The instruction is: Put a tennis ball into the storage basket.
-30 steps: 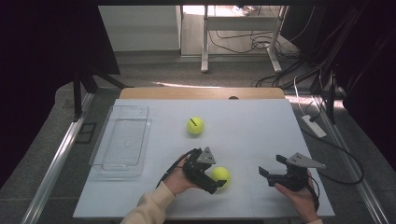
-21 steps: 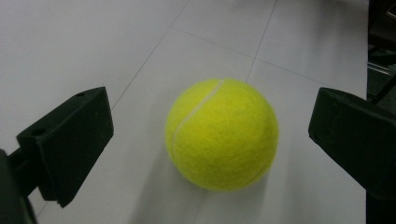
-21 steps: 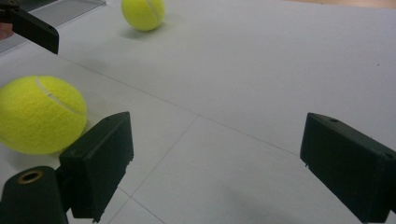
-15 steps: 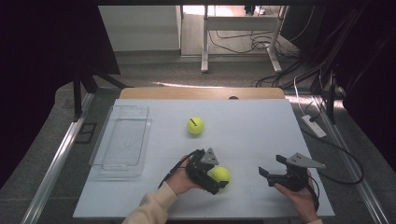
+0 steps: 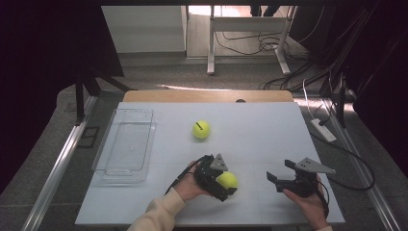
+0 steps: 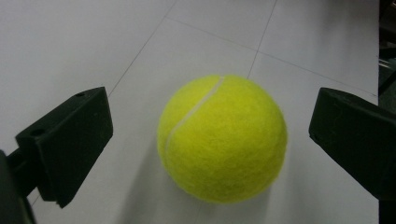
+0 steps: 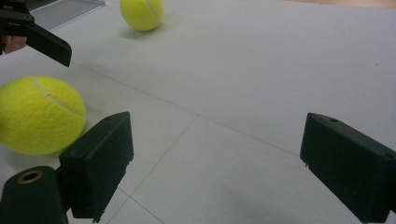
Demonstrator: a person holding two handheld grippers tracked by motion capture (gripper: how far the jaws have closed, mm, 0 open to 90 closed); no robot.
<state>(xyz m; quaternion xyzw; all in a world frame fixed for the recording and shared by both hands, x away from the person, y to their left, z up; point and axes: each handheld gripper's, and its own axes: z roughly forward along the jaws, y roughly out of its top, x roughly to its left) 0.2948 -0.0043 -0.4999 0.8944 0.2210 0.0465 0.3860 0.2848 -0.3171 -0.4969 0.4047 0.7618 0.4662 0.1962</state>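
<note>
A yellow tennis ball (image 6: 222, 137) rests on the white table between the jaws of my left gripper (image 6: 212, 126), which is open with a gap on each side of the ball. From above, the left gripper (image 5: 226, 183) straddles this ball (image 5: 228, 179) near the table's front. A second tennis ball (image 5: 201, 129) lies farther back, in the middle. My right gripper (image 5: 280, 171) hovers open to the right of the near ball, with nothing between its fingers. Its own view has the near ball (image 7: 39, 114) at the left and the far ball (image 7: 141, 13) at the top.
A clear plastic tray (image 5: 125, 144) sits empty on the left side of the white table (image 5: 269, 130). A white power strip (image 5: 323, 130) and cables lie off the table's right edge. Bare tabletop stretches behind and between both grippers.
My left gripper has slid slightly to the right so its jaws now flank the near ball. The ball, the far ball and the right gripper have stayed put.
</note>
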